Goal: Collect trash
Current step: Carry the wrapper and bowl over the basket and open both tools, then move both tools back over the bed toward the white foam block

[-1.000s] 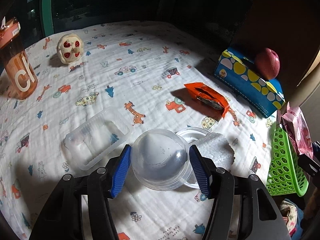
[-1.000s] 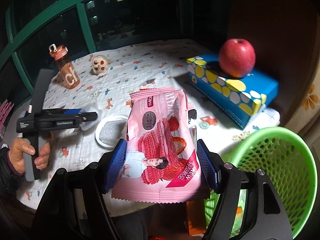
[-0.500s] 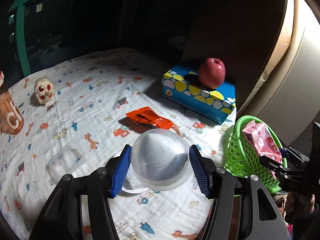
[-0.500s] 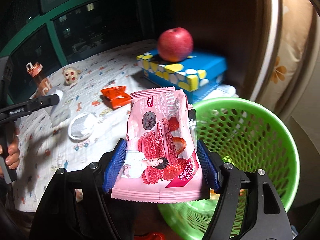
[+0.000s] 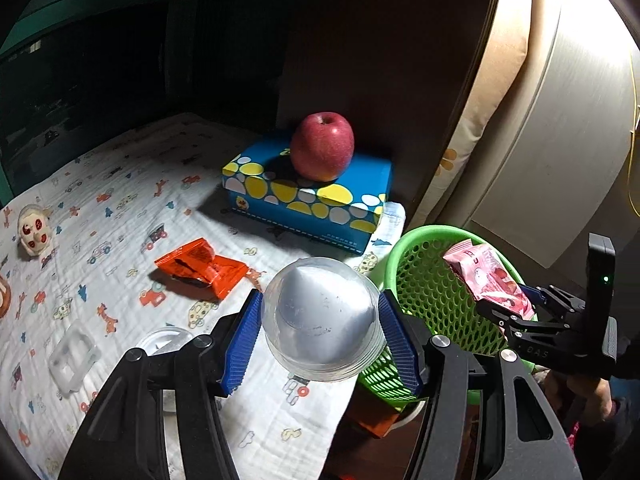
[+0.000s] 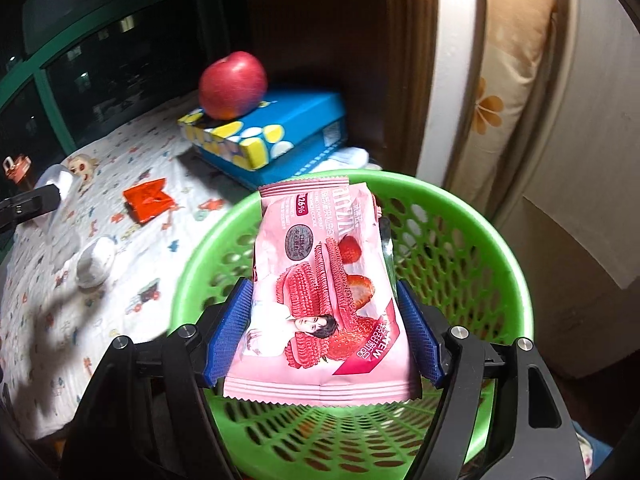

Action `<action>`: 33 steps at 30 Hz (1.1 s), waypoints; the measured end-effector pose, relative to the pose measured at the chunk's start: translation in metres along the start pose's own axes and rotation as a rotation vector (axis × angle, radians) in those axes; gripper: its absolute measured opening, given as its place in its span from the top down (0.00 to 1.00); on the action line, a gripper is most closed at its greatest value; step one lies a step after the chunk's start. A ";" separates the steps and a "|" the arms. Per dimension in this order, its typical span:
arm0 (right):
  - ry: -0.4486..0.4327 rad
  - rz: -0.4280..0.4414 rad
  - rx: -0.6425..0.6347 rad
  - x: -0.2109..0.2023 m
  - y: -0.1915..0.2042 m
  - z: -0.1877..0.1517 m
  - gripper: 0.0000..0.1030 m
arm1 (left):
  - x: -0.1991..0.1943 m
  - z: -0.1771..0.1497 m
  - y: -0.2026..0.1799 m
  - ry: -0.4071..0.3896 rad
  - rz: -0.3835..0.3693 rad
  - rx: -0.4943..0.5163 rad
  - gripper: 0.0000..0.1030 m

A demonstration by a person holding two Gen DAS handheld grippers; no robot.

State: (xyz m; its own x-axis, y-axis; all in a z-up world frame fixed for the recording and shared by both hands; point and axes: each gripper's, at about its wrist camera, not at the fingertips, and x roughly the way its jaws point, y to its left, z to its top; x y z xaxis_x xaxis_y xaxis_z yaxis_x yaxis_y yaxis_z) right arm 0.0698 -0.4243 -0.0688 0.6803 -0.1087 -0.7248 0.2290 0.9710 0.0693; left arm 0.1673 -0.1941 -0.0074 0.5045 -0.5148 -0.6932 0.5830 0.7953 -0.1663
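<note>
Right wrist view: the pink wrapper (image 6: 324,304) sits between the blue pads of the right gripper (image 6: 324,332), held over the mouth of the green basket (image 6: 480,240).
Right jaws: they have just been opening; the wrapper is still between them, with the right pad looking slightly clear of its edge, so the grip seems to be loosening.
Why there: the wrapper hangs above the basket's middle, likely so it falls inside rather than on the rim.
Left wrist view: the clear dome lid (image 5: 320,320) is clamped at its two sides by the left gripper (image 5: 320,340), lifted off the cloth (image 5: 120,184).
Lid from basket (image 5: 424,292): just beside the near rim, on the table side, not yet over the opening.
Why there: probably waiting its turn, since the right gripper (image 5: 516,312) and wrapper (image 5: 488,280) occupy the basket's mouth.
Orange wrapper (image 5: 200,268): on the cloth, well to the table side of the basket, untouched.
Clear tray (image 5: 74,356): on the cloth, farther from the basket than the orange wrapper.
Round lid (image 5: 164,340): on the cloth, between the tray and the left gripper.
Blue box (image 5: 308,196): beyond the basket at the wall, an apple (image 5: 322,146) resting on top; neither looks like trash.
Small toy (image 5: 34,232): far across the cloth from the basket.
Progress, as a judgement: first drop under way, three loose pieces left on the cloth.
</note>
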 end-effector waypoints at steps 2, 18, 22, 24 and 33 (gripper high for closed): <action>0.003 -0.026 0.005 0.003 -0.009 0.000 0.29 | 0.003 0.002 -0.010 0.003 -0.009 0.016 0.45; -0.062 -0.073 0.055 -0.027 -0.048 -0.007 0.23 | 0.041 0.007 -0.089 0.060 -0.094 0.124 0.45; -0.080 -0.066 0.073 -0.036 -0.054 -0.009 0.23 | 0.050 0.002 -0.107 0.083 -0.111 0.150 0.45; -0.090 -0.062 0.082 -0.041 -0.057 -0.010 0.23 | 0.055 -0.001 -0.115 0.098 -0.117 0.159 0.45; -0.112 -0.056 0.110 -0.053 -0.065 -0.016 0.23 | 0.069 -0.009 -0.138 0.142 -0.158 0.176 0.44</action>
State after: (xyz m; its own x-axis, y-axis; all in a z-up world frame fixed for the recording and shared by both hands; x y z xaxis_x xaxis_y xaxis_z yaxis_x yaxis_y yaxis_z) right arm 0.0081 -0.4784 -0.0461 0.7362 -0.1908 -0.6494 0.3395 0.9341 0.1105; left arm 0.1158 -0.3367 -0.0385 0.3117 -0.5678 -0.7619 0.7551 0.6347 -0.1641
